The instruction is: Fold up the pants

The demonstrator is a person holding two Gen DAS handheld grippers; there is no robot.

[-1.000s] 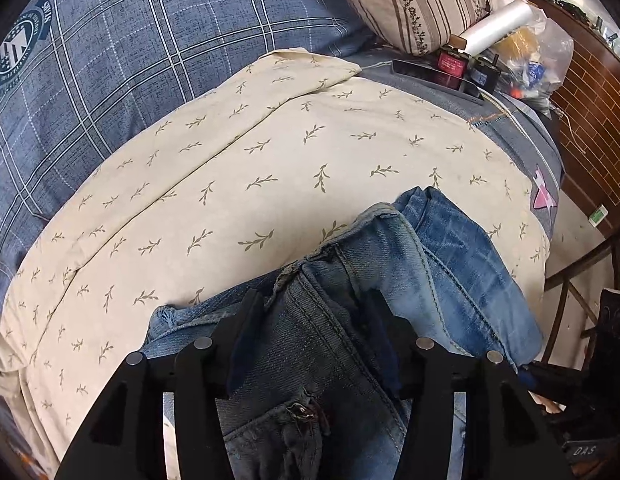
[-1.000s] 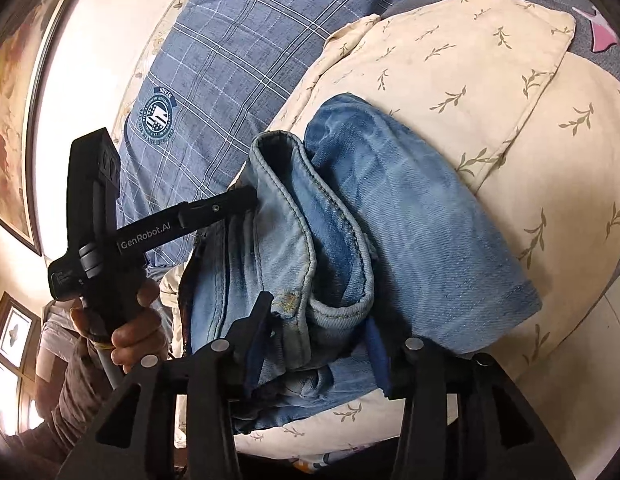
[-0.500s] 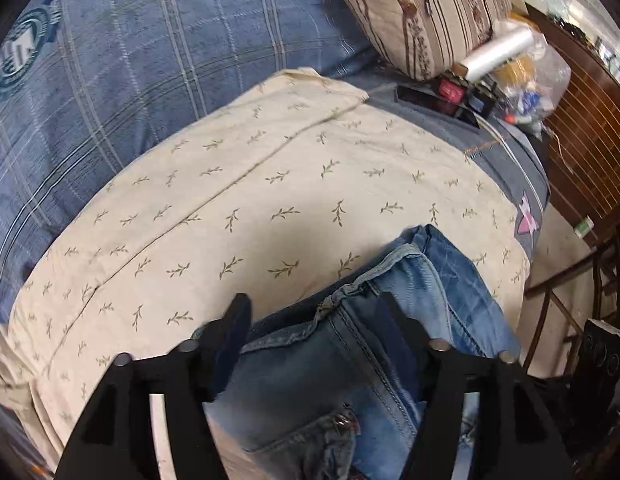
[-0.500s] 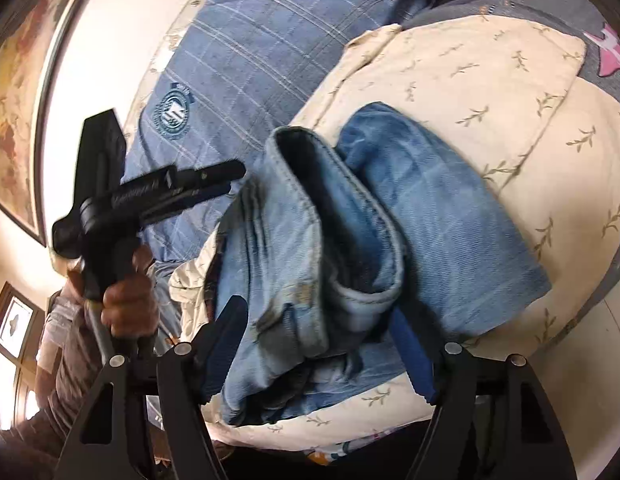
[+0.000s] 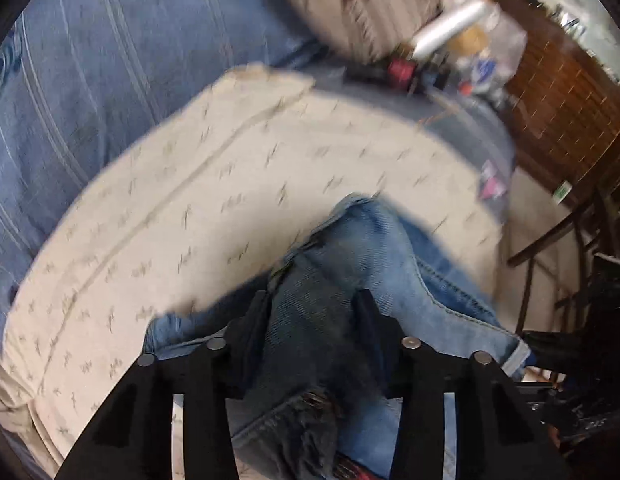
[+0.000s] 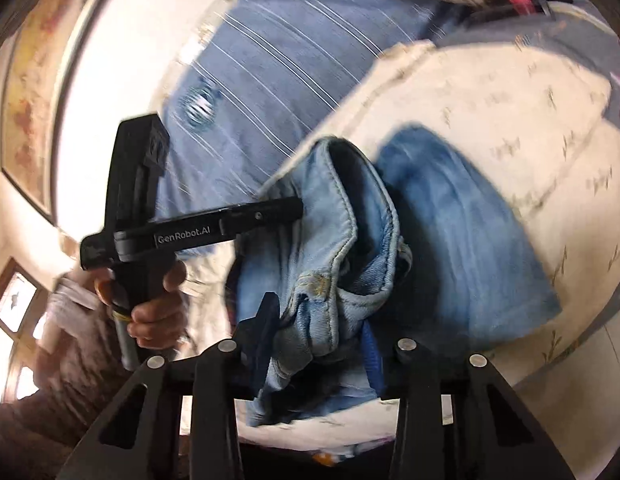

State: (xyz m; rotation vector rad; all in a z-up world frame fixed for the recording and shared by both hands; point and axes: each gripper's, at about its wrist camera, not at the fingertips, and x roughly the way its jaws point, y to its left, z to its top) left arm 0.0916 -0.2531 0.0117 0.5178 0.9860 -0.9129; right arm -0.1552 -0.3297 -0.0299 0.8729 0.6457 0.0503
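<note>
Both views are smeared, the waistband cut off below the frame, yet the faded blue jeans lie bunched near the bed's edge, left gripper and right gripper fingers closing on denim folds between them.

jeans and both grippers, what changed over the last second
Both grippers opened wider around the jeans half a second ago; now the jaws of the left gripper and right gripper are closing on bunched denim. The jeans ride higher off the cream leaf-print cover, and both views blur with motion. The blue plaid bedding and bedside clutter look unmoved.
</note>
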